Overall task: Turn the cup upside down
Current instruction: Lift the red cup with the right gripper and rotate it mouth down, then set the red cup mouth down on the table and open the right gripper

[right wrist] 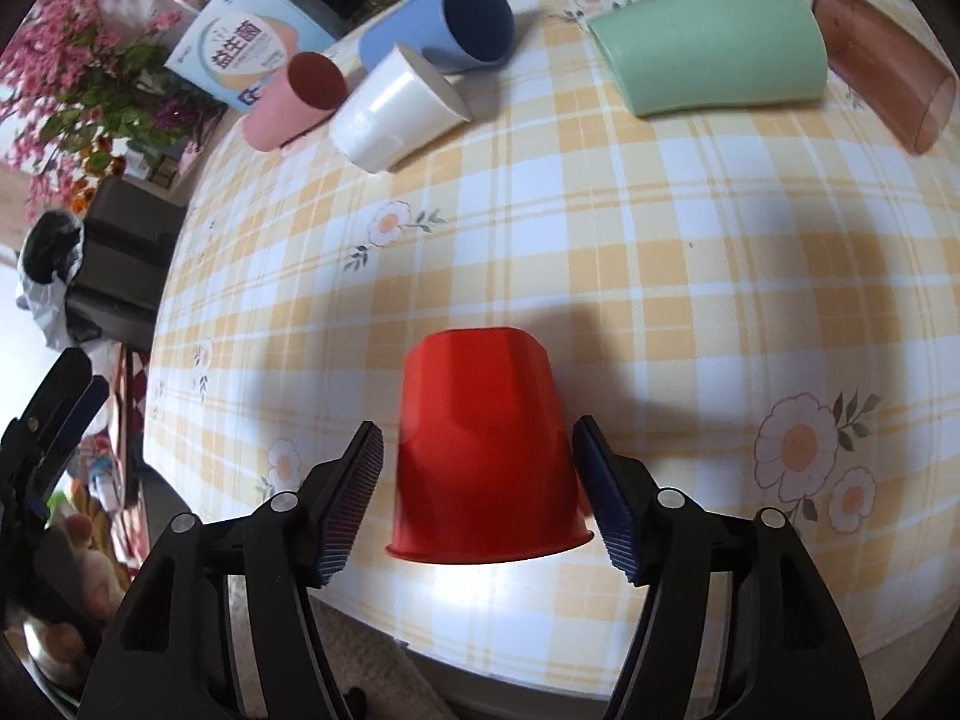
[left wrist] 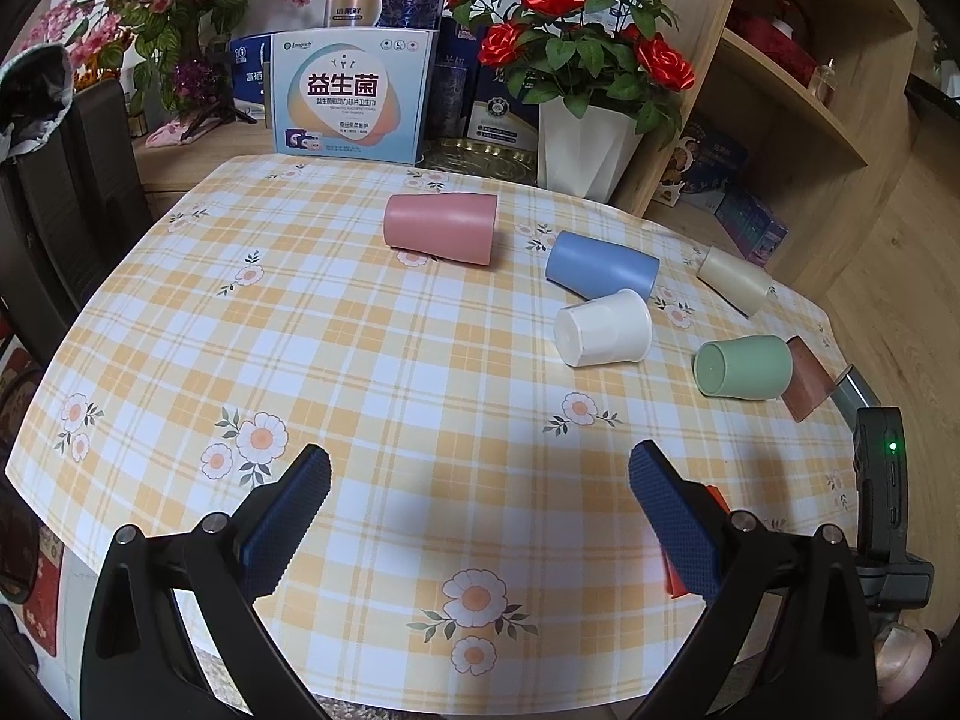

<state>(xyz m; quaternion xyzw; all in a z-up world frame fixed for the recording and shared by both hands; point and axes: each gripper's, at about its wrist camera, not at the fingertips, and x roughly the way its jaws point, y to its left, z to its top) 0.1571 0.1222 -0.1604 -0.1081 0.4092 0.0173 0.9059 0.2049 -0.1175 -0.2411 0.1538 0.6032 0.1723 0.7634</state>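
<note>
A red cup (right wrist: 483, 450) stands upside down on the checked tablecloth (right wrist: 660, 276), rim down near the front edge. My right gripper (right wrist: 477, 495) is open around it, a pad on each side with a small gap, not touching. A sliver of the red cup (left wrist: 675, 576) shows behind my left gripper's right finger. My left gripper (left wrist: 480, 516) is open and empty above the cloth. Lying on their sides are a pink cup (left wrist: 441, 227), a blue cup (left wrist: 603, 267), a white cup (left wrist: 603, 327), a green cup (left wrist: 744, 366), a cream cup (left wrist: 735, 279) and a brown translucent cup (left wrist: 807, 381).
A white pot of red roses (left wrist: 585, 144) and a printed box (left wrist: 351, 99) stand at the table's far edge. A wooden shelf unit (left wrist: 798, 90) is at the right. A dark chair (left wrist: 72, 192) stands at the left.
</note>
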